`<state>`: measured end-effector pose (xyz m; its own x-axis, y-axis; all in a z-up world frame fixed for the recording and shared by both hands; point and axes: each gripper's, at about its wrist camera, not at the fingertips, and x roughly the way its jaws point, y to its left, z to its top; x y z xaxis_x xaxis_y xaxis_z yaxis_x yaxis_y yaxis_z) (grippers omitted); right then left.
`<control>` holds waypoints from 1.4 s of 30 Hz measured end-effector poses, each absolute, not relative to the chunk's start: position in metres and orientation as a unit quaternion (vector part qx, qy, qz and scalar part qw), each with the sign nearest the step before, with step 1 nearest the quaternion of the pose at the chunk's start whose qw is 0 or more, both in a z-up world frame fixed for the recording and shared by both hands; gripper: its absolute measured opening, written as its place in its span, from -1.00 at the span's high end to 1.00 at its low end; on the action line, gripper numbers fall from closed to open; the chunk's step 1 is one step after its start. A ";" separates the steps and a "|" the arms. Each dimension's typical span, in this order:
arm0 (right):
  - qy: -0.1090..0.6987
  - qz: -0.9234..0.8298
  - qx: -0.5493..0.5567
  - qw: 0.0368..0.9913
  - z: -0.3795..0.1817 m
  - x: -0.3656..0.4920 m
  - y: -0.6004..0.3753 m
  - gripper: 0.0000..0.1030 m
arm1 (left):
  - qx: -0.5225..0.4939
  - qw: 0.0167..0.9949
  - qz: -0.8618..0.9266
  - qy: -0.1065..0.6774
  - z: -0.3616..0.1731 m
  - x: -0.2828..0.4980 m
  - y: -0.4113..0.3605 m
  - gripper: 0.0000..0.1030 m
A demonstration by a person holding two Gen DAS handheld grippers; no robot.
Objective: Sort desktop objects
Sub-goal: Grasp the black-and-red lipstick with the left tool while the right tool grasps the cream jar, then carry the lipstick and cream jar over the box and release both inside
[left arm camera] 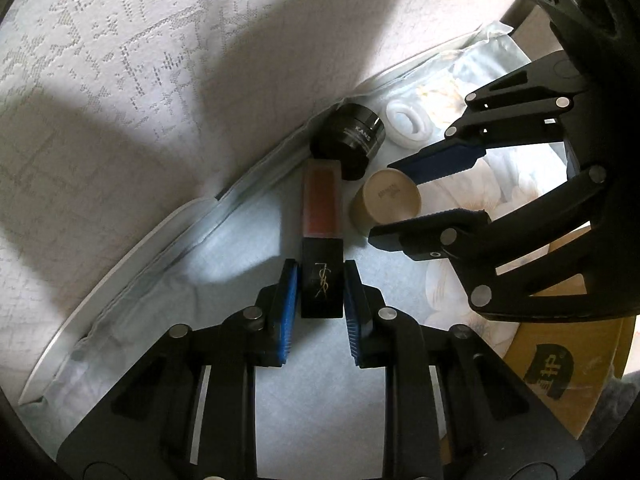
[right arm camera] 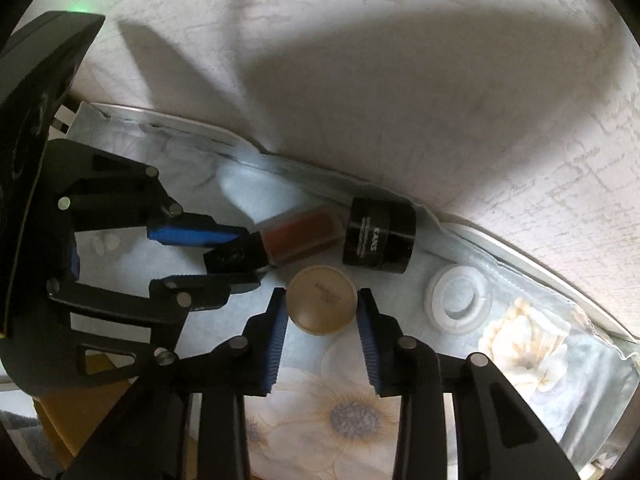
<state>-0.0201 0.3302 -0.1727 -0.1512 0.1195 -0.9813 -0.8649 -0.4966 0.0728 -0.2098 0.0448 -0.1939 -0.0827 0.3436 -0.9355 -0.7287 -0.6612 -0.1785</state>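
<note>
A lip gloss tube point(left arm camera: 322, 208) with a clear red body and a black cap lies on the floral lining of a white tray point(left arm camera: 140, 240). My left gripper point(left arm camera: 320, 276) is shut on its black cap, one blue pad on each side. In the right wrist view the same tube point(right arm camera: 300, 236) lies with the left gripper point(right arm camera: 246, 256) clamped on its cap. A round beige jar point(right arm camera: 322, 304) stands beside the tube, and my right gripper point(right arm camera: 322, 294) is shut on it from both sides. From the left wrist view, the beige jar point(left arm camera: 386, 200) sits between the right gripper's fingers point(left arm camera: 436, 160).
A black jar point(right arm camera: 378, 240) stands against the tray's far rim point(right arm camera: 540, 268), touching the tube's end. A white plastic ring point(right arm camera: 458, 304) lies to its right. A yellow cardboard box point(left arm camera: 560, 368) sits past the tray's near side. A textured white tablecloth point(left arm camera: 120, 60) surrounds the tray.
</note>
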 end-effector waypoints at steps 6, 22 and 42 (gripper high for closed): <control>0.340 0.688 -0.527 0.366 -0.150 -0.015 0.318 0.39 | -0.568 0.358 0.721 0.173 -0.177 -0.208 0.038 0.66; 0.290 0.729 -0.511 0.351 -0.047 0.015 0.247 0.39 | -0.529 0.323 0.770 0.152 -0.068 -0.163 0.027 0.66; 0.257 0.777 -0.495 0.293 -0.031 0.036 0.139 0.39 | -0.519 0.238 0.818 0.068 0.006 -0.027 -0.011 0.66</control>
